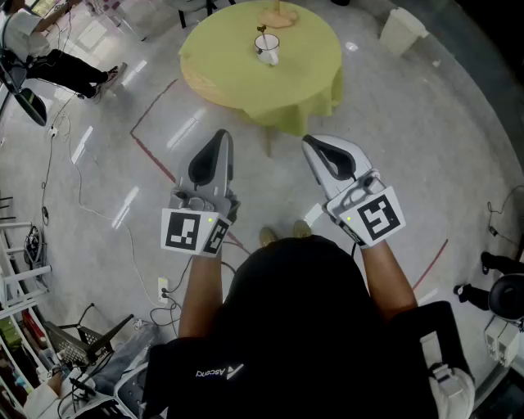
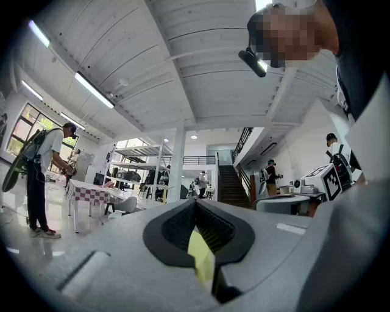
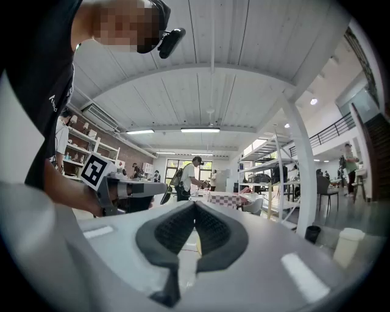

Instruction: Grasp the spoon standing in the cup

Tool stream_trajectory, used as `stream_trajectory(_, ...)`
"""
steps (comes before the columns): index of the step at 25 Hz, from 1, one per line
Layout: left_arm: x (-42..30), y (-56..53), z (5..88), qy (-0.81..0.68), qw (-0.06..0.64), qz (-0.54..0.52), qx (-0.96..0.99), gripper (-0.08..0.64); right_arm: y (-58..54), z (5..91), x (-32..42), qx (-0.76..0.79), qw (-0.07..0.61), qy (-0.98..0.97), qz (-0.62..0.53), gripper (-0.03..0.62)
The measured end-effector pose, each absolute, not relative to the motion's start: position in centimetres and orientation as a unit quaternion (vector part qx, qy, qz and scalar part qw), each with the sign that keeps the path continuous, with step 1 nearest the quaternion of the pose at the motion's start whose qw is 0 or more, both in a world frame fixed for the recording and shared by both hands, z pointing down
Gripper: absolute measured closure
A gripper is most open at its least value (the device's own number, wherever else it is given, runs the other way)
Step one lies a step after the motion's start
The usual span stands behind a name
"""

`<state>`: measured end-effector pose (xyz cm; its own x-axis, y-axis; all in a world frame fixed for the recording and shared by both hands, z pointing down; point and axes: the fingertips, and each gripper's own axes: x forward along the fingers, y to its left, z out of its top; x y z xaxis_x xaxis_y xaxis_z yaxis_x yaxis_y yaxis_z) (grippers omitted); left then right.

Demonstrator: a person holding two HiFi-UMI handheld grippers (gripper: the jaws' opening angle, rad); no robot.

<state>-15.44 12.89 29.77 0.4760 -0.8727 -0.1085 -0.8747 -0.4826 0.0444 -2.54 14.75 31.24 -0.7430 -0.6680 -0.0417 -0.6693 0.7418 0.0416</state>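
In the head view, a white cup (image 1: 268,49) with a dark spoon (image 1: 262,34) standing in it sits on a round table with a yellow-green cloth (image 1: 311,74). The table is well ahead of me. My left gripper (image 1: 219,136) and right gripper (image 1: 310,141) are held side by side over the floor and point toward the table, far short of the cup. Both have their jaws together with nothing between them. In the left gripper view the left gripper (image 2: 195,202) shows dark pads (image 2: 177,228) meeting at the tip, as does the right gripper (image 3: 195,205) in the right gripper view.
A flat wooden object (image 1: 278,15) lies at the table's far edge. A white bin (image 1: 401,29) stands on the floor at the back right. Red tape lines (image 1: 155,151) and cables (image 1: 61,176) cross the floor. A seated person (image 1: 49,57) is at the far left, a cart (image 1: 82,340) near left.
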Motion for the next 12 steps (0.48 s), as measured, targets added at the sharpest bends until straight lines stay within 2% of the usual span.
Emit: stream_trajectory(12, -17.5, 12.9, 30.1, 0.496, 0.004, 0.068, -0.866, 0.550, 14.5, 31.2, -4.2, -0.382, 0.014, 0.924, 0.023, 0.589)
